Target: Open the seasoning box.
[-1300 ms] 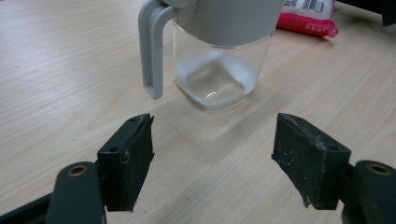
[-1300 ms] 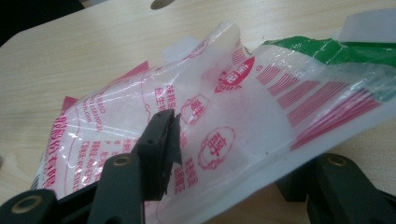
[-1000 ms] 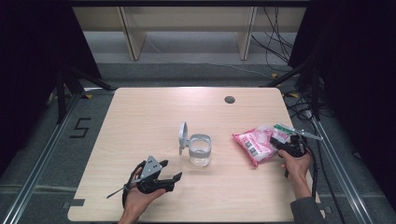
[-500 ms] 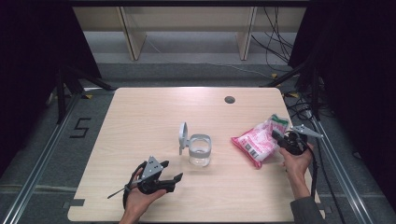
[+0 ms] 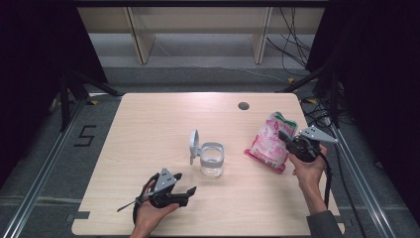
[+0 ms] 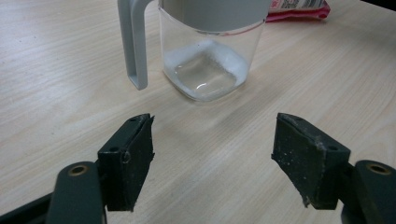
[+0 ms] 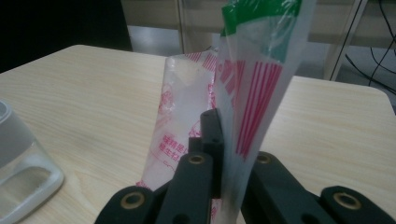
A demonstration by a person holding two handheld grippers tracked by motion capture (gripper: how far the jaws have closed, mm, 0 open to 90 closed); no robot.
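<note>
A pink-and-white plastic bag [image 5: 270, 144] with a green top stands tilted up at the table's right side. My right gripper [image 5: 286, 137] is shut on its upper edge, and in the right gripper view the film of the bag [image 7: 252, 93] is pinched between the jaws of that gripper [image 7: 228, 140]. A clear container [image 5: 212, 159] with a grey rim and a raised grey lid [image 5: 194, 147] stands mid-table. My left gripper [image 5: 187, 195] rests near the front edge, open, with nothing between its pads. From the left gripper [image 6: 212, 140] the container [image 6: 205, 60] lies straight ahead.
A round dark hole [image 5: 243, 105] sits in the wooden table [image 5: 148, 124] near its far edge. Shelving legs and cables stand beyond the table. Metal rails run along both sides on the floor.
My right gripper has risen with the bag, tipping it from lying flat to standing nearly on end. The left gripper has stayed where it was.
</note>
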